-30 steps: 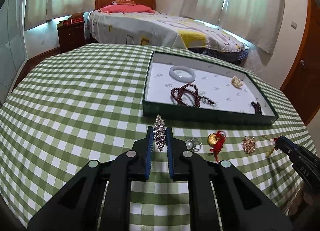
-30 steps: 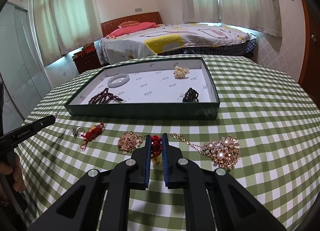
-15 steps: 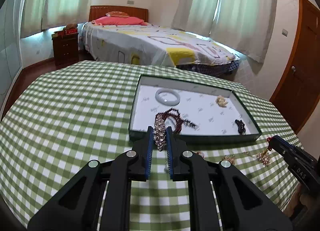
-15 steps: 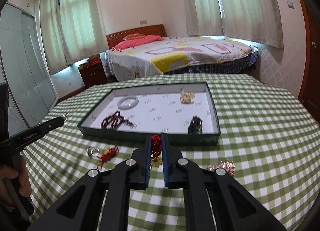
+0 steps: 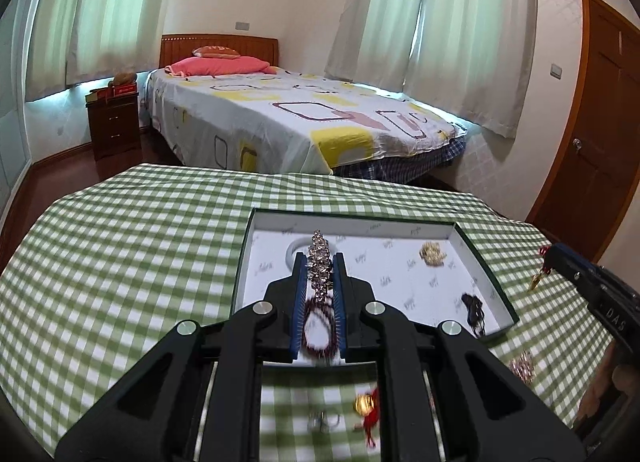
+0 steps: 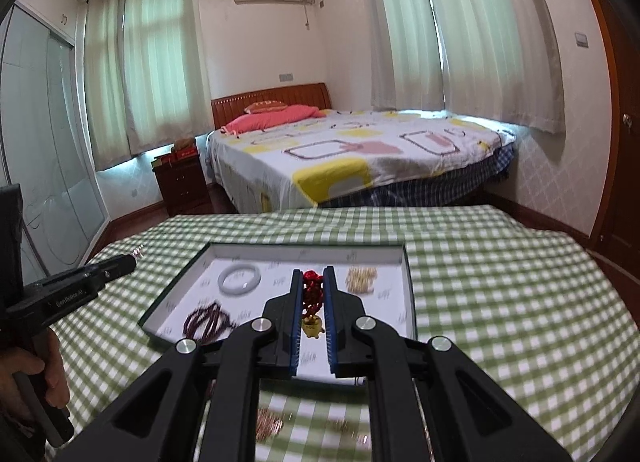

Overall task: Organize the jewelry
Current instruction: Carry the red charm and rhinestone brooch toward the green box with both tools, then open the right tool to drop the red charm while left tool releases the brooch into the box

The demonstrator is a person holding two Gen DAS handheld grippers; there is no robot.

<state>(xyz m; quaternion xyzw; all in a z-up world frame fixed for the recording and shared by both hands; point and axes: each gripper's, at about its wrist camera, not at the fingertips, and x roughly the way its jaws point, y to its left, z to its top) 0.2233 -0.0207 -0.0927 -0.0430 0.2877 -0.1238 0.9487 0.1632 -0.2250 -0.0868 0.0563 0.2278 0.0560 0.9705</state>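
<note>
Left wrist view: the left tongs [image 5: 319,262] sit at centre frame, clenched on a rhinestone brooch [image 5: 319,262] that stands upright between the blue pads, its tip poking above them. Beyond the tips lies the open tray [image 5: 486,270], its white floor holding a pale bangle [image 5: 294,252] partly hidden behind the brooch, a gold cluster [image 5: 433,253] toward the upper right and a dark bead piece [image 5: 474,312] at the right wall. A maroon bead strand [image 5: 318,326] shows between the pads lower down. On the green-checked desk [image 5: 120,254], low in the frame, lie a ring [image 5: 323,418] and a red-corded gold charm [image 5: 366,408].

Right wrist view: the right tongs [image 6: 312,304] grip a red knotted cord with a gold pendant [image 6: 312,304], held above the tray's near half. The other tool juts in from the left edge.
</note>
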